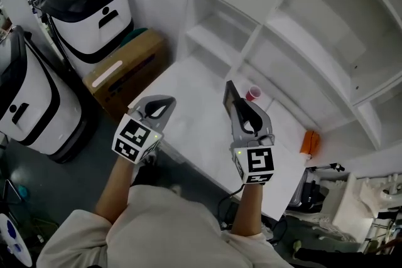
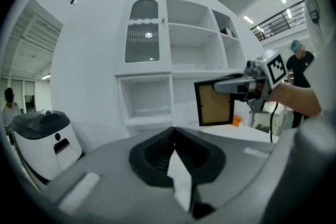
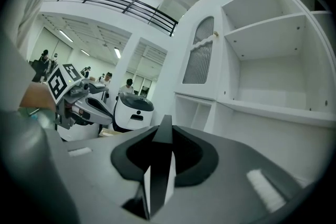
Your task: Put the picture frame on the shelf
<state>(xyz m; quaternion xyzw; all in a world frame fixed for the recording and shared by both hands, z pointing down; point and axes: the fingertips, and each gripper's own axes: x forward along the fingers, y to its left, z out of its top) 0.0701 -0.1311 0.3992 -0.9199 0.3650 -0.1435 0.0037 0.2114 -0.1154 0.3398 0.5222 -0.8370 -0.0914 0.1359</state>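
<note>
Right tool (image 1: 240,111) pinches the picture frame (image 1: 229,96) by one edge, upright, in the air above the white desk (image 1: 188,91), apart from the shelf (image 1: 289,28) front. Left tool (image 1: 158,108) pressed together, empty, near desk's left edge. Red cup (image 1: 253,93) sits just beyond frame, by shelf base.

The head view looks steeply down from over the person onto the left tool (image 1: 167,101), the right tool (image 1: 241,108), the desk (image 1: 188,88) and the shelf unit (image 1: 295,28). Each tool view sits close behind its own jaws, facing nearly level at that shelf unit: the left one catches the right tool and picture frame (image 2: 214,104) at right, the right one the left tool at left.
</note>
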